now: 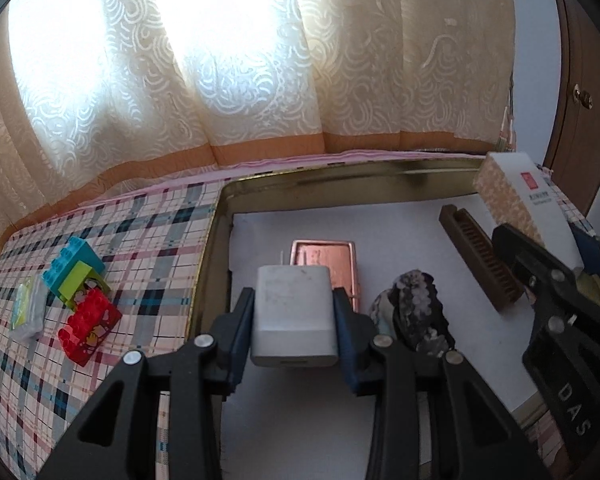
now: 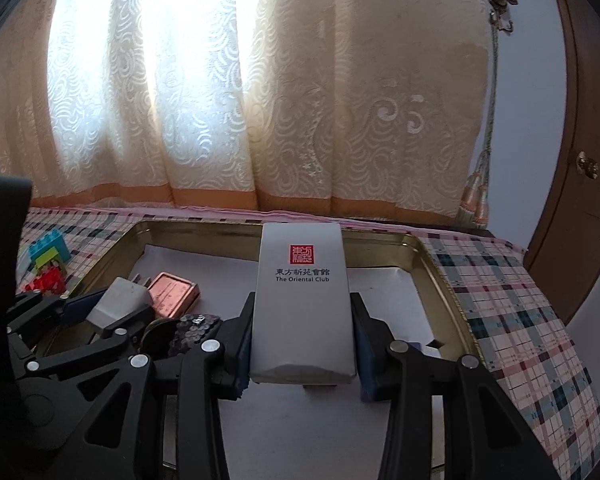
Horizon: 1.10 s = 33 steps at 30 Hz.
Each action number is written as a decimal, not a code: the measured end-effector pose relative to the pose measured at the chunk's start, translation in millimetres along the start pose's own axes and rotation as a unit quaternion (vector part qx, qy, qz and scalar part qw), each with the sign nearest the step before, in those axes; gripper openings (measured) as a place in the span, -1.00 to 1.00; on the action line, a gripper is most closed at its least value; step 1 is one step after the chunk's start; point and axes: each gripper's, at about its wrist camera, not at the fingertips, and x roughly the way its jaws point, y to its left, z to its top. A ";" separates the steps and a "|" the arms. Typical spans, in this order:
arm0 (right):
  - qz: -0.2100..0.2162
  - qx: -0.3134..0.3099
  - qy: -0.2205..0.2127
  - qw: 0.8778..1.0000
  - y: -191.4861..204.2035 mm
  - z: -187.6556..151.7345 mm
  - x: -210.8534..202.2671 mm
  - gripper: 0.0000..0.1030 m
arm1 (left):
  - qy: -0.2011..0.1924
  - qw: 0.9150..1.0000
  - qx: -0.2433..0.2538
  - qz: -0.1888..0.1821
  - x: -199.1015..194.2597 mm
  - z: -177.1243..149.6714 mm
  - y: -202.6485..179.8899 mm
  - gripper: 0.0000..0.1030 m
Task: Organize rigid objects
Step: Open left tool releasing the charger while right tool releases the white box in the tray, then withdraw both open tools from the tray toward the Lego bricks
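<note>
My left gripper (image 1: 293, 316) is shut on a white charger plug (image 1: 292, 312) and holds it over the gold-rimmed tray (image 1: 340, 172). My right gripper (image 2: 302, 340) is shut on a white "The Oriental Club" box (image 2: 302, 304) over the same tray (image 2: 204, 228); the box also shows in the left wrist view (image 1: 516, 196). In the tray lie a copper tin (image 1: 332, 256), a brown comb (image 1: 480, 260) and a dark sequinned hair clip (image 1: 416, 312). The charger (image 2: 118, 300) and tin (image 2: 174, 292) show at the left of the right wrist view.
Toy bricks, teal (image 1: 70, 262), green and red (image 1: 88, 328), and a small clear packet (image 1: 28, 312) lie on the plaid cloth (image 1: 140, 232) left of the tray. A curtain hangs behind. A wooden door (image 2: 580, 160) stands at the right.
</note>
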 end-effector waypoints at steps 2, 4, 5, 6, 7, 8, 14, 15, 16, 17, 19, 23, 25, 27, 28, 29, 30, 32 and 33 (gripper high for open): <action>-0.001 -0.002 0.003 1.000 1.1 -0.2 1.1 0.32 | -0.002 1.000 0.011 0.003 -0.9 0.2 -4.2 -0.04; -0.016 0.010 -0.004 1.000 -3.2 -1.0 -2.2 0.57 | -0.011 1.000 0.019 0.015 -3.2 -0.1 -7.8 0.29; -0.014 0.018 -0.013 1.000 -5.9 -1.3 -5.7 0.64 | -0.017 1.000 0.026 0.003 -5.8 -0.6 -10.4 0.54; -0.015 0.024 -0.021 0.999 -8.3 -2.0 -8.9 0.65 | -0.022 0.999 0.029 0.002 -8.0 -0.9 -11.7 0.83; -0.017 0.032 -0.030 0.999 -10.9 -2.3 -12.3 0.65 | -0.030 0.999 0.028 0.004 -11.4 -1.3 -11.5 0.85; -0.017 0.043 -0.040 0.998 -14.7 -3.3 -16.0 0.69 | -0.043 0.999 0.024 0.000 -16.6 -2.1 -10.3 0.87; -0.022 0.086 -0.048 0.995 -31.7 -3.2 -18.2 0.71 | -0.094 0.995 -0.014 -0.003 -35.9 -5.3 5.5 0.99; -0.023 0.095 -0.051 0.994 -35.1 -3.6 -18.8 0.71 | -0.093 0.995 -0.019 -0.003 -35.9 -5.4 7.4 0.99; -0.023 0.100 -0.053 0.993 -37.3 -3.7 -19.2 0.71 | -0.093 0.995 -0.023 -0.004 -35.5 -5.2 9.3 0.99; -0.022 0.106 -0.056 0.992 -39.7 -4.3 -20.2 0.71 | -0.091 0.995 -0.028 -0.006 -34.4 -5.1 11.9 0.99; -0.025 0.117 -0.064 0.991 -43.3 -5.3 -23.3 0.71 | -0.090 0.995 -0.035 -0.007 -33.8 -5.3 14.5 0.99; -0.037 0.124 -0.102 0.986 -44.6 -6.9 -35.8 0.71 | -0.094 0.995 -0.045 -0.007 -36.0 -7.6 17.4 0.99; -0.047 0.119 -0.133 0.983 -42.2 -7.3 -45.5 0.71 | -0.099 0.994 -0.044 -0.001 -37.0 -8.1 18.0 0.99; -0.068 0.110 -0.161 0.978 -37.8 -7.1 -55.8 0.71 | -0.114 0.992 -0.041 0.021 -40.9 -8.3 20.0 0.99; -0.078 0.106 -0.176 0.975 -36.1 -7.6 -61.0 0.71 | -0.123 0.991 -0.040 0.031 -43.0 -8.3 21.4 0.99; -0.086 0.104 -0.193 0.972 -35.5 -8.3 -66.3 0.71 | -0.139 0.988 -0.039 0.050 -46.6 -8.3 23.0 0.99; -0.091 0.103 -0.207 0.969 -35.5 -8.4 -70.0 0.71 | -0.150 0.986 -0.038 0.061 -49.0 -8.4 23.9 0.99; -0.097 0.104 -0.222 0.965 -34.6 -9.4 -74.1 0.76 | -0.166 0.982 -0.036 0.078 -52.0 -8.6 26.1 0.99; -0.099 0.105 -0.222 0.964 -34.6 -9.5 -73.7 0.78 | -0.168 0.982 -0.037 0.079 -52.8 -8.8 27.4 0.99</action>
